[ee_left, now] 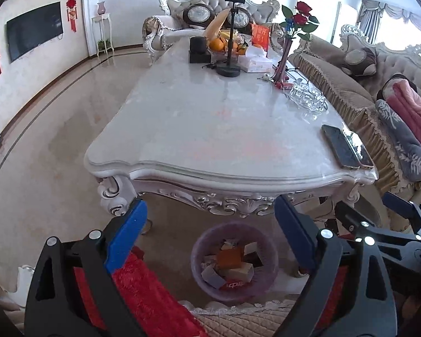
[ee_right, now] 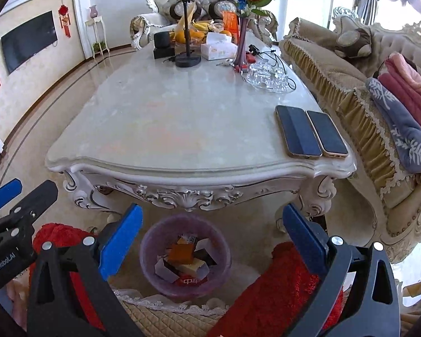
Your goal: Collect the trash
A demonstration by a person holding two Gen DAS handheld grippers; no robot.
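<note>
A purple waste bin [ee_left: 262, 278] stands on the floor in front of the marble table's near end; it also shows in the right wrist view [ee_right: 151, 264]. It holds several small boxes [ee_left: 230, 258] and wrappers [ee_right: 182, 252]. My left gripper [ee_left: 210, 219] is open and empty, held above the bin. My right gripper [ee_right: 213, 224] is open and empty, also above the bin. The right gripper shows at the right edge of the left wrist view [ee_left: 401, 213], and the left gripper at the left edge of the right wrist view [ee_right: 19, 193].
The marble table [ee_right: 168, 129] carries two phones [ee_right: 311, 132] at its near right corner, glassware [ee_right: 266, 77], a vase of roses [ee_right: 244, 28], a tissue box [ee_right: 219, 47], a stand [ee_right: 186, 56] and fruit. A sofa [ee_right: 365, 112] lines the right side.
</note>
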